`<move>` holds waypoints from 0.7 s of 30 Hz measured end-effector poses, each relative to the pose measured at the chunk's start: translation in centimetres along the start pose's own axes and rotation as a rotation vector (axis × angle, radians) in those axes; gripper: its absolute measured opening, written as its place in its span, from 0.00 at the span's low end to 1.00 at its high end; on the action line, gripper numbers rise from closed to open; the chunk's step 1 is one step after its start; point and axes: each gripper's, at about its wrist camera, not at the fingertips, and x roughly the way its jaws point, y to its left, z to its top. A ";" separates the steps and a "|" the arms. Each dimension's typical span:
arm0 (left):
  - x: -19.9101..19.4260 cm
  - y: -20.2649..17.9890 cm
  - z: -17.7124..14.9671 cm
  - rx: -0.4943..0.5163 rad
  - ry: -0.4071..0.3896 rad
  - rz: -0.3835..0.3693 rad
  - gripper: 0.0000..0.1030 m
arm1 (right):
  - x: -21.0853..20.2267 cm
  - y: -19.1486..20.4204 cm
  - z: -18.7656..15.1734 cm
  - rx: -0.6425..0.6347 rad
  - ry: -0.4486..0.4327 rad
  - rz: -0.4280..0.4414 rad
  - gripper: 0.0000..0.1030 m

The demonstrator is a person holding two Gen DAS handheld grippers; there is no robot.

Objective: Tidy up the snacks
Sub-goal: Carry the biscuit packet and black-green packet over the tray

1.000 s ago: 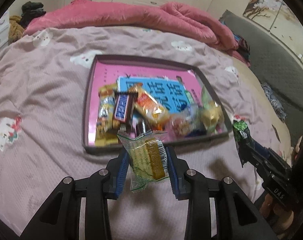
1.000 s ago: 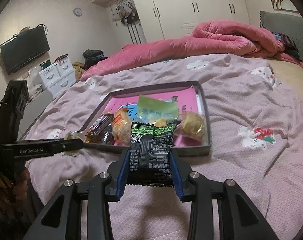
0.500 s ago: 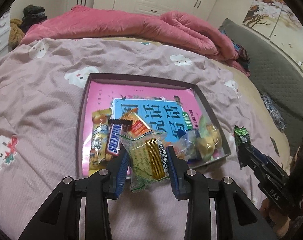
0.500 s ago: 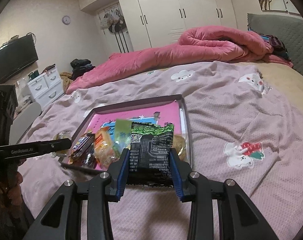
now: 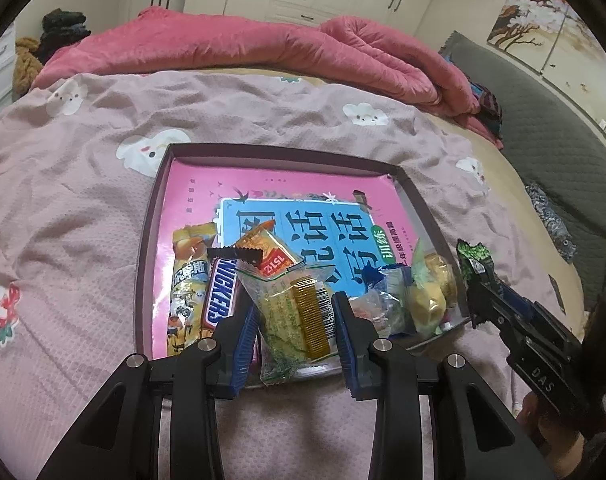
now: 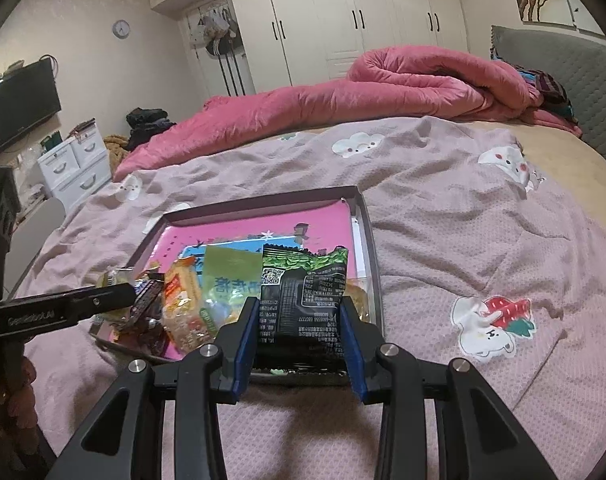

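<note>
The left gripper is closed on a clear packet with a yellow snack, above the near edge of the tray. The right gripper grips a black and green packet over the tray's near right corner. More snacks lie inside the tray on the bed.

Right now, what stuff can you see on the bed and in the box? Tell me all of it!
tray: one, dark rim, on the bedsheet
book: one, pink and blue, flat in the tray
Snickers bar: one, brown, tray's near left
loose snacks: several, mixed colours, tray's near edge
bedsheet: one, mauve with cartoon animals
quilt: one, pink, heaped behind
clear yellow-green packet: one, in the left gripper
black-and-green packet: one, in the right gripper
</note>
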 end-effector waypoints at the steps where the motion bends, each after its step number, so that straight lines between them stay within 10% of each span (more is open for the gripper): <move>1: 0.1 0.0 0.0 -0.001 0.001 0.000 0.37 | 0.2 0.0 0.1 0.005 0.004 0.000 0.38; 21: 1.7 1.5 0.2 -0.031 0.020 0.014 0.37 | 2.9 2.4 0.0 -0.041 0.044 0.030 0.38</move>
